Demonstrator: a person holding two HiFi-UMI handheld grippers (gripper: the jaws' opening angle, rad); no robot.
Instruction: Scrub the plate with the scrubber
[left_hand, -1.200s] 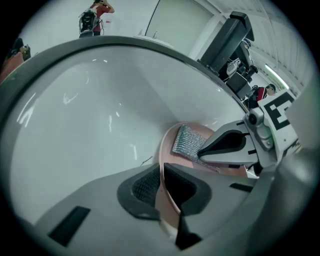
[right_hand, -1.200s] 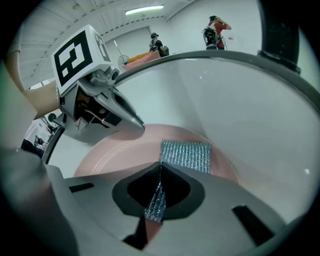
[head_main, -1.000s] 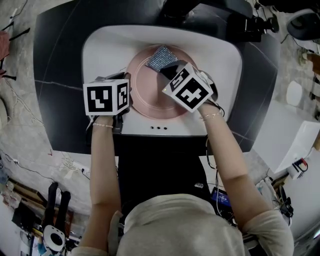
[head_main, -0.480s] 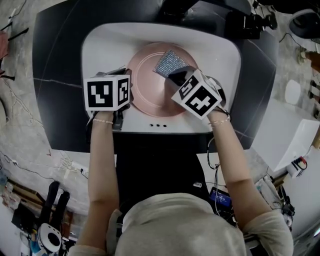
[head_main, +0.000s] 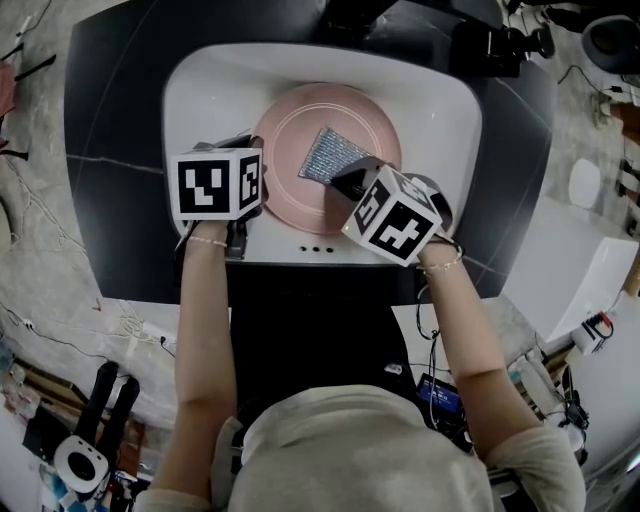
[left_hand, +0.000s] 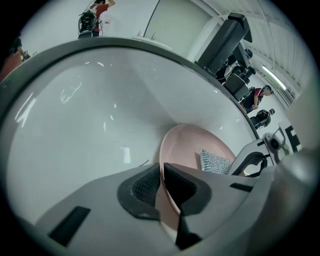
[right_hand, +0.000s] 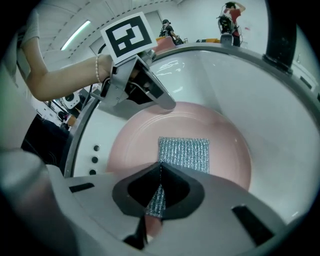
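A pink plate (head_main: 300, 180) lies in the white sink (head_main: 200, 95). My left gripper (head_main: 252, 190) is shut on the plate's left rim (left_hand: 167, 165), the rim pinched between its dark pads. A silver mesh scrubber (head_main: 333, 156) lies flat on the plate's middle. My right gripper (head_main: 345, 178) is shut on the scrubber's near edge (right_hand: 157, 197); the rest of the scrubber (right_hand: 184, 152) spreads over the plate (right_hand: 135, 140) ahead of the jaws. The left gripper (right_hand: 165, 104) shows at the plate's far-left rim in the right gripper view.
The sink sits in a dark counter (head_main: 110, 120). Three small overflow holes (head_main: 318, 250) mark the sink's near wall. A black faucet body (head_main: 480, 45) stands at the back right. The person's forearms (head_main: 205, 320) reach in from below.
My right gripper has dragged the scrubber from the plate's far edge toward its middle, nearer to me. The left gripper and the plate have stayed put.
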